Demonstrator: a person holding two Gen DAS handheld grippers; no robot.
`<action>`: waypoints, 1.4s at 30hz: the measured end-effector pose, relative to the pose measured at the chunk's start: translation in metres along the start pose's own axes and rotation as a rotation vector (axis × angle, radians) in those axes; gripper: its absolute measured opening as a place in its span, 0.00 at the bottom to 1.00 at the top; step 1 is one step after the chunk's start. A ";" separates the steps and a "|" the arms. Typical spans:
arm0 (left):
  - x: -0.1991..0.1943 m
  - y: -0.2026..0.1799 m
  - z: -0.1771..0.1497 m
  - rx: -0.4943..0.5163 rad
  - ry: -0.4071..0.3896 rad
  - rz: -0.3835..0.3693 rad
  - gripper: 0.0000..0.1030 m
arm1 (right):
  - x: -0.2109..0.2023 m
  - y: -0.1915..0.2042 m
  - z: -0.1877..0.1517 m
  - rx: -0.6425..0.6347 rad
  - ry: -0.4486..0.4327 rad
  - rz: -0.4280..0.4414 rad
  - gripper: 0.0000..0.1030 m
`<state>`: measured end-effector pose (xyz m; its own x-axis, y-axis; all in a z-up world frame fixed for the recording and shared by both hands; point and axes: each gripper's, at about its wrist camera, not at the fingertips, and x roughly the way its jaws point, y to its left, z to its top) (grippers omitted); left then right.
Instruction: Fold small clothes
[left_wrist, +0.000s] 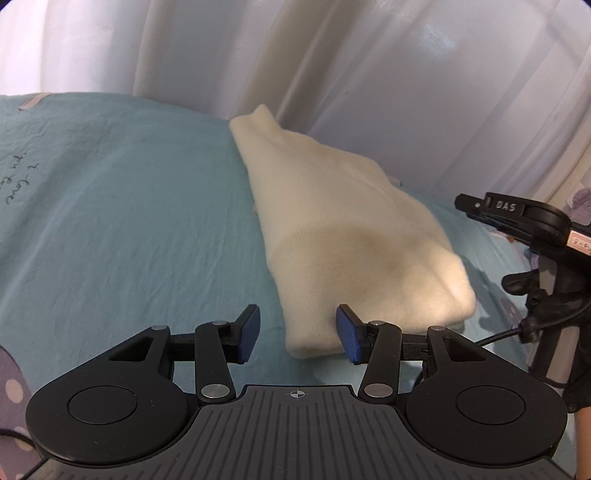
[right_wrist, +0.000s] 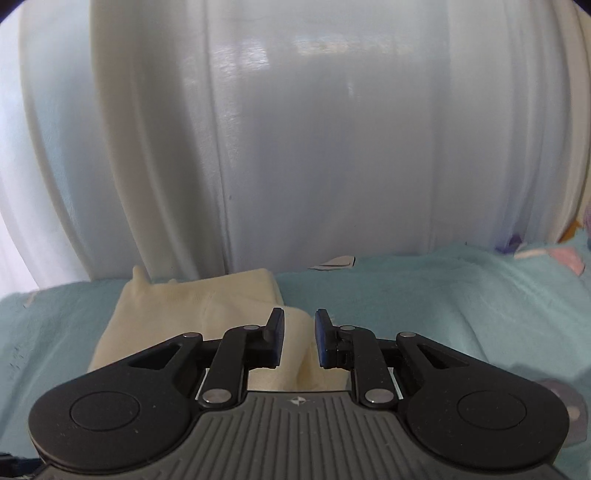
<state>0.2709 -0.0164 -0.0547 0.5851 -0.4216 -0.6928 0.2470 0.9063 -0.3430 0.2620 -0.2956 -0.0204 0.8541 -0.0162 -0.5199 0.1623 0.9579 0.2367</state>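
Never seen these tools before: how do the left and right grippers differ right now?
The left gripper stands with its jaws wide apart; the right gripper shows only a narrow gap. The left's tips frame the cream garment's near corner; the right's hover above it. Both hold nothing and have blue pads.

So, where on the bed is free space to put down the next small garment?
The widest bare patch of the teal sheet lies left of the folded cream garment, up to the curtain. Another lies right of the garment. Near the right hand-held gripper it is crowded.
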 end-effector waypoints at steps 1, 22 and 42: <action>0.000 0.000 -0.001 0.000 0.000 0.000 0.50 | -0.005 -0.017 -0.003 0.089 0.041 0.050 0.25; 0.015 -0.028 -0.016 0.055 0.046 0.022 0.53 | 0.011 -0.058 -0.071 0.829 0.194 0.753 0.11; 0.011 -0.007 -0.008 -0.053 0.044 0.143 0.61 | 0.013 -0.013 -0.070 0.108 0.258 0.187 0.11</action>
<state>0.2691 -0.0272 -0.0649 0.5769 -0.2904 -0.7634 0.1220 0.9548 -0.2710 0.2363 -0.2883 -0.0873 0.7228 0.2434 -0.6468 0.0778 0.9013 0.4262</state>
